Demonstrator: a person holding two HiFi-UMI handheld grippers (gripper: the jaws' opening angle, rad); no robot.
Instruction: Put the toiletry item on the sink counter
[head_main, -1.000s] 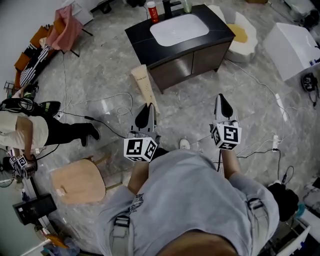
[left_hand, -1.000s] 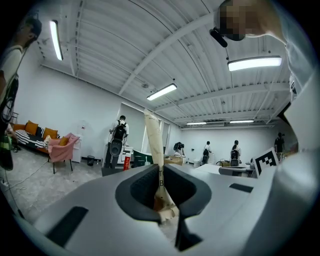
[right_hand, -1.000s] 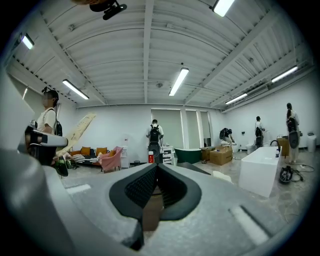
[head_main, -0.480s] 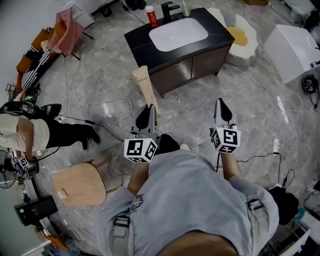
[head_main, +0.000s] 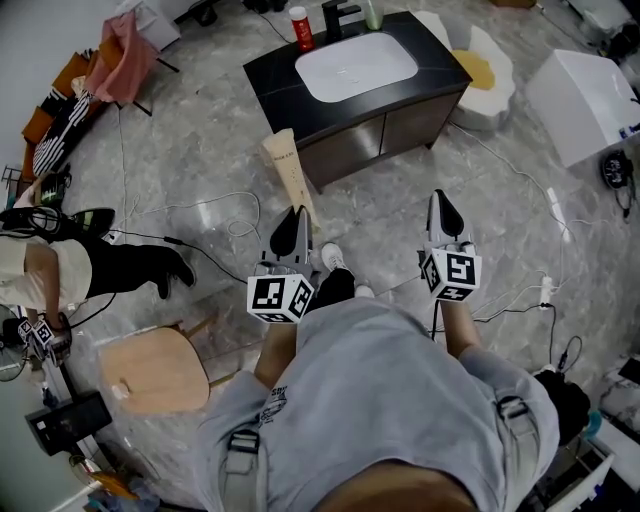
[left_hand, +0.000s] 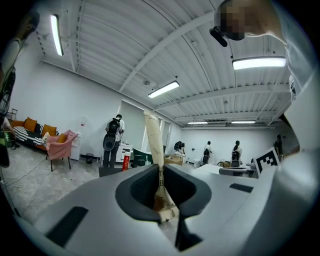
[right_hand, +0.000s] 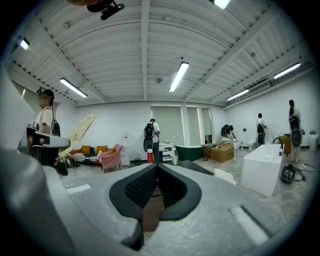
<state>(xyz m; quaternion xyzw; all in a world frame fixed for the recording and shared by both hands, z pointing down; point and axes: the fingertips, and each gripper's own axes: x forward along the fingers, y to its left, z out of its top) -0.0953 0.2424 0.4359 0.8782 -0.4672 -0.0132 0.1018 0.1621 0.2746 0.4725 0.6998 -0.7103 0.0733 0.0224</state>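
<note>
Now the left tool (head_main: 297, 218) pinches a long cream tapered tube (head_main: 289, 172); right tool (head_main: 444, 205) pressed together.

The sink cabinet (head_main: 385, 120) is standing on the floor (head_main: 200, 150) ahead of the person, carrying the worktop (head_main: 275, 75), with the basin (head_main: 355, 58) sitting in the worktop's middle. A bottle (head_main: 299, 25) is standing at the worktop's back left corner. The tap (head_main: 338, 15) is standing just right of it, behind the basin, and a second bottle (head_main: 373, 12) is standing right of the tap. The tube (head_main: 289, 172) is sitting between the jaws of the left gripper (head_main: 298, 215), reaching forward toward the cabinet's front left corner, apart from the worktop. The right gripper (head_main: 443, 198) is hovering to the right, level with the left one. A stool (head_main: 155, 368) is standing at the person's left, and a bathtub (head_main: 585, 95) is standing well right of the cabinet.
</note>
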